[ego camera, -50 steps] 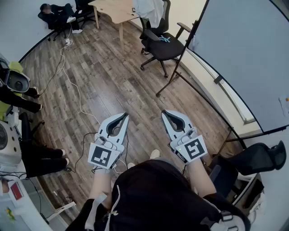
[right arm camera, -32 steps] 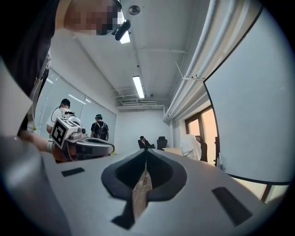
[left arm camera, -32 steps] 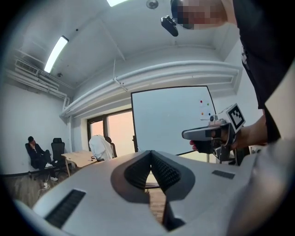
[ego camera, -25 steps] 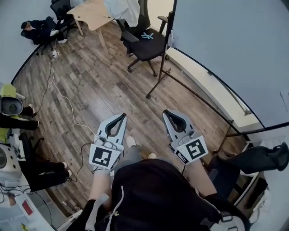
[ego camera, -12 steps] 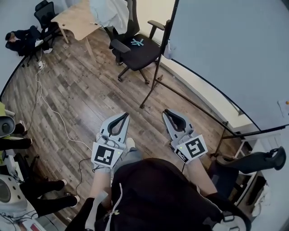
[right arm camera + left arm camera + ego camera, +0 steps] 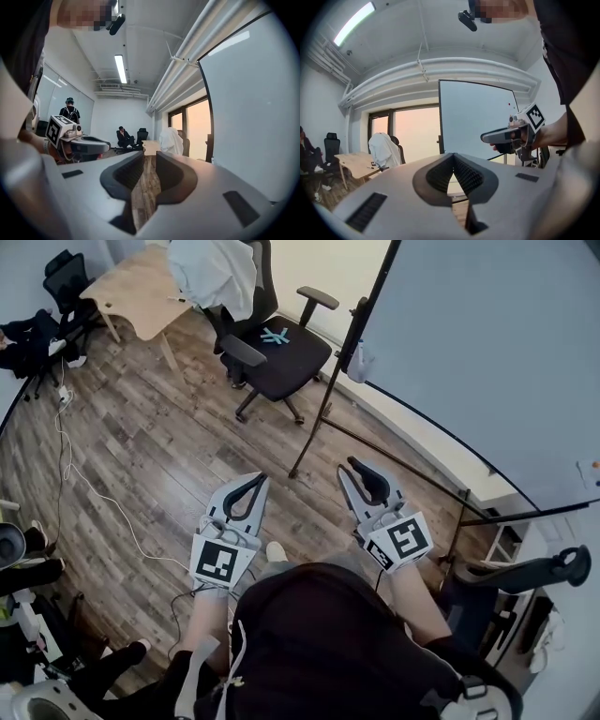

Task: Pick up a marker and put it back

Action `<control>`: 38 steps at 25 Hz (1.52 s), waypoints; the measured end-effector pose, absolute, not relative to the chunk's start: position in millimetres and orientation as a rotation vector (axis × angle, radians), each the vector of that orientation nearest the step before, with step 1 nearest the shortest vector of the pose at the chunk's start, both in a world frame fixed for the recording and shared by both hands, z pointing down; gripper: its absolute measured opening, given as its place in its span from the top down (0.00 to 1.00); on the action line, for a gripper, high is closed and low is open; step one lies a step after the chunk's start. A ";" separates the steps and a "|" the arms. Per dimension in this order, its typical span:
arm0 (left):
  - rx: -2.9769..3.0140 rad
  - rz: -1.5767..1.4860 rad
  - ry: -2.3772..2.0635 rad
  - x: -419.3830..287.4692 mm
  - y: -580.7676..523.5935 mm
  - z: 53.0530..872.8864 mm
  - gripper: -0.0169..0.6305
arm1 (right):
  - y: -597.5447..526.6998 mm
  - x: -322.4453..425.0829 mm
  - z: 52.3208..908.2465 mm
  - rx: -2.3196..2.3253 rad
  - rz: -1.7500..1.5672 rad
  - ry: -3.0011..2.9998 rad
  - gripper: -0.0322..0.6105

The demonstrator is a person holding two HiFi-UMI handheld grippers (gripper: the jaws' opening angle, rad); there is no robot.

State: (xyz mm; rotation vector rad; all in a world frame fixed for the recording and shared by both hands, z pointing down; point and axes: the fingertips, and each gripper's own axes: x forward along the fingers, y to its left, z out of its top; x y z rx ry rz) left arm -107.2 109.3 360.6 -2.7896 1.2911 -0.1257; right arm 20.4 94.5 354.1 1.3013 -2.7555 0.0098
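Observation:
No marker shows in any view. I hold both grippers level in front of my body, above the wooden floor. My left gripper (image 6: pixel 257 480) is shut, its tips meeting with nothing between them (image 6: pixel 452 158). My right gripper (image 6: pixel 360 468) points toward the whiteboard (image 6: pixel 487 362); its jaws are opening and the gap between them (image 6: pixel 149 164) is empty. Each gripper view catches the other gripper: the right one (image 6: pixel 502 136) in the left gripper view and the left one (image 6: pixel 83 143) in the right gripper view.
The whiteboard's black stand (image 6: pixel 323 404) reaches onto the floor just ahead. A black office chair (image 6: pixel 274 345) and a wooden desk (image 6: pixel 141 292) stand beyond it. A white cable (image 6: pixel 94 493) runs over the floor at left. Another black chair (image 6: pixel 525 573) is at my right.
The view has shifted closer to the whiteboard and the office chair. The right gripper's jaws have parted from shut. The left gripper stays shut.

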 end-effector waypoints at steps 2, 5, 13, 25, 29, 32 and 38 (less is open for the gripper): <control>-2.799 -0.136 1.284 -114.4 95.6 363.8 0.96 | 78.0 18.5 356.3 1.326 0.017 -2.734 0.84; -2.818 -0.160 1.281 -119.0 77.2 371.6 0.96 | 53.0 21.6 360.1 1.367 0.026 -2.700 0.83; -2.852 -0.196 1.272 -105.5 29.5 380.8 0.96 | -16.0 54.5 369.2 1.469 0.069 -2.620 0.83; -2.835 -0.246 1.337 -64.9 -80.9 392.9 0.96 | -136.7 101.4 405.8 1.435 0.146 -2.580 0.83; -2.840 -0.275 1.347 -47.4 -112.7 397.5 0.96 | -176.1 118.0 415.7 1.443 0.168 -2.556 0.82; -2.837 -0.291 1.354 -37.9 -129.6 399.0 0.96 | -200.0 128.8 422.9 1.459 0.184 -2.526 0.82; -2.840 -0.326 1.395 -24.9 -158.5 407.4 0.96 | -242.8 145.6 445.3 1.465 0.230 -2.491 0.81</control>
